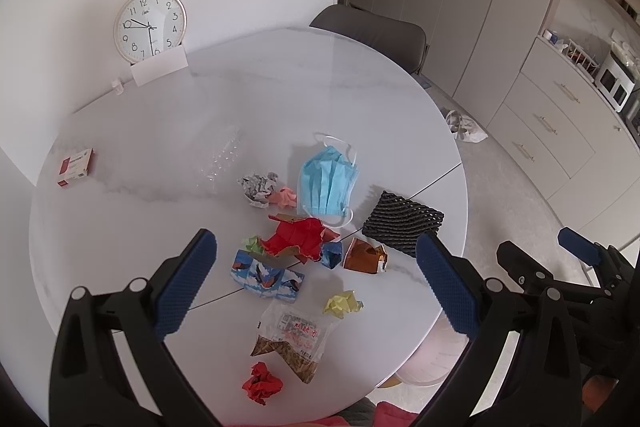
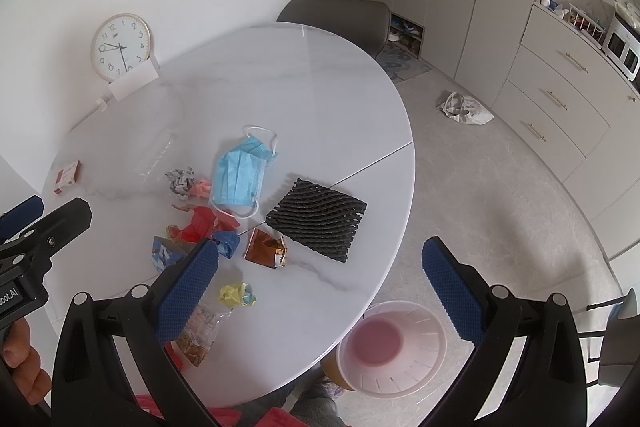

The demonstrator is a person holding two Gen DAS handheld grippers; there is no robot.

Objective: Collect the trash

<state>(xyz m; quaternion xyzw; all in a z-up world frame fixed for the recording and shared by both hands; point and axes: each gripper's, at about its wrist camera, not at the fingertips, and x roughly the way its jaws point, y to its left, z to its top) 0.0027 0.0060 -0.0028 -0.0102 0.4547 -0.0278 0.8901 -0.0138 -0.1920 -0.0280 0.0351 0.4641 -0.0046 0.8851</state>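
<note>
White marble round table [image 2: 320, 99] carries the scattered paper and wrapper trash [image 1: 304, 243] toward its near edge, both my left gripper [image 1: 316, 283] and right gripper [image 2: 320, 287] spread empty above; light scraps could skid off, missing the pink plastic bin [image 2: 394, 347] below that edge

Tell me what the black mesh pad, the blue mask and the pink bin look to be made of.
Black mesh pad: likely foam netting, matte, open diamond weave. Blue mask: pleated non-woven fabric by the look, white elastic loops. Pink bin: seemingly thin translucent plastic, slotted wall, smooth sheen.
</note>
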